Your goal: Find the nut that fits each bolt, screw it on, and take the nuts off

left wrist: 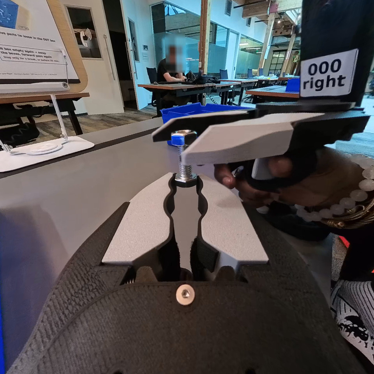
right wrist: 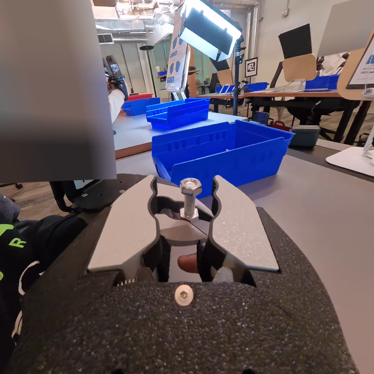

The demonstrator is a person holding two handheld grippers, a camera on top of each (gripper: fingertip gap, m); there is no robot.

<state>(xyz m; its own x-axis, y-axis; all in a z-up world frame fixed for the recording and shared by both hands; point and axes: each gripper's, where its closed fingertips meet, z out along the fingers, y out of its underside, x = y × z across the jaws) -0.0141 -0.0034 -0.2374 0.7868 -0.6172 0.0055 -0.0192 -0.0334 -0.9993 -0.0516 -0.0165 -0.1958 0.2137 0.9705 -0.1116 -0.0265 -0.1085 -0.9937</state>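
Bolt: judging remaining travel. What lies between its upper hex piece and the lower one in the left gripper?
Only bare threaded shank, from upper hex piece down to the lower hex piece clamped in the left gripper. Both wrist views show it.

Left wrist cam sits low behind its own fingers, facing fwd across the grey table toward the office w/ a paper stand, very close to the bolt. Right wrist cam looks fwd along its own fingers toward the blue bin & a lamp, equally close, looking roughly crosswise to the first. Both share the bolt, table & bin; left view also catches the right gripper side-on.
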